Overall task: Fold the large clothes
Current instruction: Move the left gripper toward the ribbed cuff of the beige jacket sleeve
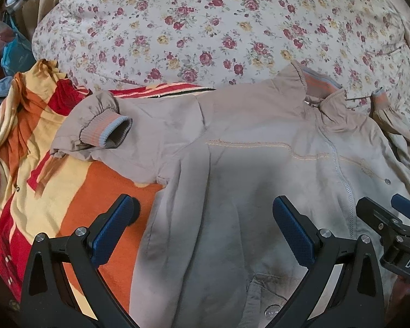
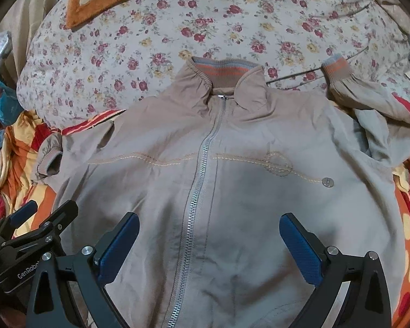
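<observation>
Tan jacket (image 2: 232, 191) lies front-up and zipped across the middle of the frame on the bed, collar (image 2: 224, 72) toward the floral quilt (image 2: 150, 41) at top. Left gripper (image 1: 202, 227) hovers, jaws wide apart, empty; right gripper (image 2: 209, 235) the same, straddling the zipper (image 2: 198, 191). The hem is cut off at the bottom edge. The right-side sleeve (image 2: 369, 101) looks bunched, probably folded under.

Light: dim, warm indoor, even | Shadows: soft dark patch on jacket (image 1: 232, 180) between the fingers (image 1: 114, 227), both views; same on jacket front (image 2: 232, 191) | Glare: none, small glints on zipper (image 2: 202, 169) | Focus: centre fairly sharp, slight softness | Edges: strong fisheye bending, black corner vignette
</observation>
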The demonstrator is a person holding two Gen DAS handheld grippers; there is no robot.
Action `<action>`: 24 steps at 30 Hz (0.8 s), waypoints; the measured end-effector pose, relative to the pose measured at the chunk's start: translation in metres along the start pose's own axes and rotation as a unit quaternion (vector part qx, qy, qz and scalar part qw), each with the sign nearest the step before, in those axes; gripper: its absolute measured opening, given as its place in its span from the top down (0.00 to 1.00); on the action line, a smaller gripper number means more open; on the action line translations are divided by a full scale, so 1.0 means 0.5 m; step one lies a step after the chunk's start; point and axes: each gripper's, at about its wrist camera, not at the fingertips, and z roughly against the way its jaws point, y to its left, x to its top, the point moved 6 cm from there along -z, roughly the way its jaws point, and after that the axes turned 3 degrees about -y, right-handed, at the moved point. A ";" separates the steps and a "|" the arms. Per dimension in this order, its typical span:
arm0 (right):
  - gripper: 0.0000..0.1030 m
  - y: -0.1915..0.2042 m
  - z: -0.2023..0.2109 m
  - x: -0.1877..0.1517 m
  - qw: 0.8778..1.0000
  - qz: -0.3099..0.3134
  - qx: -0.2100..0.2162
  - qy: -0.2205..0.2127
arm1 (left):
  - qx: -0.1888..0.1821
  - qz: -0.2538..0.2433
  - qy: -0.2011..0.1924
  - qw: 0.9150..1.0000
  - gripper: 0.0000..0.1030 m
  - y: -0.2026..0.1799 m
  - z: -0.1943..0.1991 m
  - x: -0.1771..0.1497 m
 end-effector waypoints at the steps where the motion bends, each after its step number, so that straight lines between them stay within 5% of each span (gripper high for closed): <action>1: 0.01 0.001 0.000 -0.001 1.000 -0.001 -0.001 0.001 | 0.000 0.001 0.000 1.000 0.01 -0.001 0.000 0.000; 24: 0.01 -0.013 -0.007 -0.003 1.000 -0.005 -0.004 0.011 | 0.004 0.006 0.001 1.000 0.01 0.011 -0.003 -0.003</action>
